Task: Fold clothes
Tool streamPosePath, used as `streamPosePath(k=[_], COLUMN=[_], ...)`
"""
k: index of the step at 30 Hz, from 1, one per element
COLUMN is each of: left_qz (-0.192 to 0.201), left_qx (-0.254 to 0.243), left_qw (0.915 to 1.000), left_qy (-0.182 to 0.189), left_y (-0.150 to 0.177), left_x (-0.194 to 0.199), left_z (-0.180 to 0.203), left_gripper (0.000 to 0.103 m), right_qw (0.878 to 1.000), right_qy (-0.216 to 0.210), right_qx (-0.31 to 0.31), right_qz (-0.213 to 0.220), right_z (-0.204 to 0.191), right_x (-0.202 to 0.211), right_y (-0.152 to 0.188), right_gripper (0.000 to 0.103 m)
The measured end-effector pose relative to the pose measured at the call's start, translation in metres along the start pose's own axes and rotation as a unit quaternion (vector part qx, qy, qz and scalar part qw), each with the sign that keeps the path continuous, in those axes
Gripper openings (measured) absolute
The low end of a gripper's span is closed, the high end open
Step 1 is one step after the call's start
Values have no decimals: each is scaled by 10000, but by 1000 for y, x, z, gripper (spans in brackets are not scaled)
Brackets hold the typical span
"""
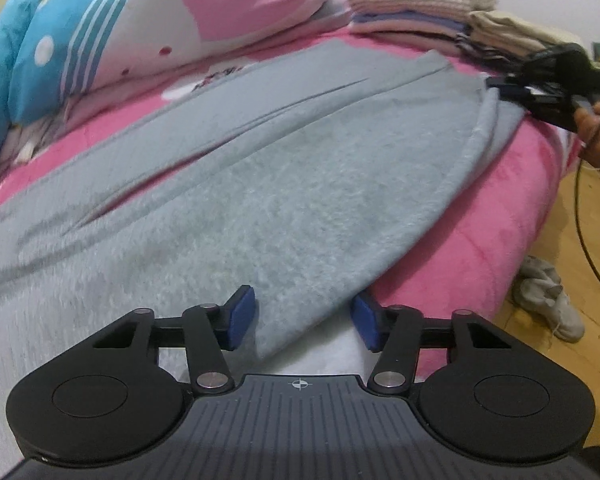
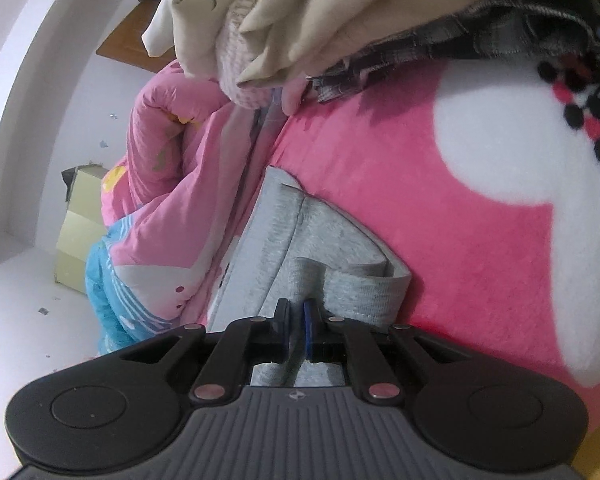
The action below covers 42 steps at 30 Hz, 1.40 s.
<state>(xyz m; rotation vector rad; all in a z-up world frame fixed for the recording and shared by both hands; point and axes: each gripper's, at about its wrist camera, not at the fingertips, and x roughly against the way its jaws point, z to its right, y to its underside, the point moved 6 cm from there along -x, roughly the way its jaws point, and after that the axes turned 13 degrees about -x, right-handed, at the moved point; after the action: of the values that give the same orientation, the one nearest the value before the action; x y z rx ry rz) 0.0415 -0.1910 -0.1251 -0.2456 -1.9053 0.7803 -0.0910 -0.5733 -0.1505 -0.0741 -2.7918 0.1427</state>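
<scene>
Right gripper (image 2: 297, 330) pinching a fold of the grey garment (image 1: 260, 184) at its far end. Left gripper (image 1: 302, 322) spread, pads (image 1: 244, 314) astride the near corner, not pressing. Garment flat across the pink bed (image 1: 480, 216); folded stack (image 1: 412, 4) and quilt (image 1: 148, 28) beyond.

Black tongs (image 1: 303, 322), blue pads (image 1: 242, 316), silver pivot screws, ribbed grey housing.
</scene>
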Motion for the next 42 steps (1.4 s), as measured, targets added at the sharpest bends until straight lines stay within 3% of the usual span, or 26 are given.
streamPosePath(k=[3,7,12,15,18,21,25,33,36,42], left_qz=[-61,-94,-94,-96,-100,-90,-87,-85,-95,-139], left_qx=[121,302,429,470,468,487,497,512,507,468], left_qw=[9999,9995,9990,9988,9988,9988,9987,9986,9986,9987], left_qy=[-58,-82,-71,-62,-60,-40,-18,-48,-68,-113], left_y=[-3,-7,-6,-6,-6,-6,-5,-5,-5,-5], left_x=[-3,-9,-10,-10,-10,-10,-10,-10,-10,-11], left_z=[-5,-13,-17,-18,-17,-18,-19,-18,-18,-17], left_gripper=[53,53,53,54,54,54,54,54,55,55], right_qw=[9998,9985,9947,9870,9688,9478,9212,8668,8517,8415], right_qy=[-185,-368,-40,190,495,696,736,628,578,474], right_qx=[-45,374,1023,1568,2303,2995,3807,4927,5187,5366], right_qz=[-50,-139,-124,286,776,844,325,-449,-478,-416], right_z=[0,-12,-18,-23,-31,-37,-42,-46,-44,-41], right_x=[6,16,17,29,39,41,29,38,48,63], right_y=[1,11,24,24,18,15,15,34,42,54], right_gripper=[16,35,36,36,36,36,44,45,45,45])
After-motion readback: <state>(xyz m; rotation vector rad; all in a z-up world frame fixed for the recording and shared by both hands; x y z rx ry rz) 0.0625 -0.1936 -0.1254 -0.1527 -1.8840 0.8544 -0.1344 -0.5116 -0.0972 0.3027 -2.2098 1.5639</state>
